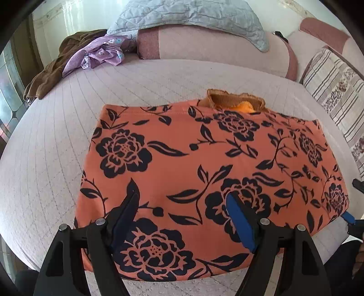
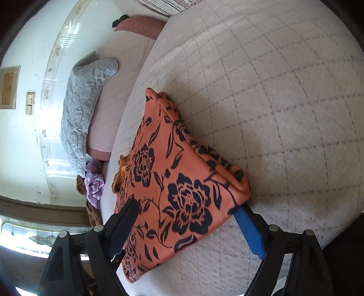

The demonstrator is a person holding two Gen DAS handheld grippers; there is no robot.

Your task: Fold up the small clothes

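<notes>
At the far left, a brown garment (image 1: 49,72) and a lilac one (image 1: 100,51) are lying heaped, well apart from the work. The orange flowered garment (image 1: 204,164) is lying folded on the quilted pale bed (image 1: 56,141), its ribbed collar (image 1: 236,99) peeking out at the far edge. It is judged to be soft, light and limp, likely to sag and slide open, so it is best taken at the thick folded edges. The left gripper (image 1: 182,218) is being held over its near half, jaws wide apart, nothing clamped. Further right, the right gripper (image 2: 188,225) is standing wide open astride the garment's corner (image 2: 241,189), gripping nothing. Beyond, a grey quilted pillow (image 1: 195,20) and a striped cushion (image 1: 329,91) are resting by a white wall.
</notes>
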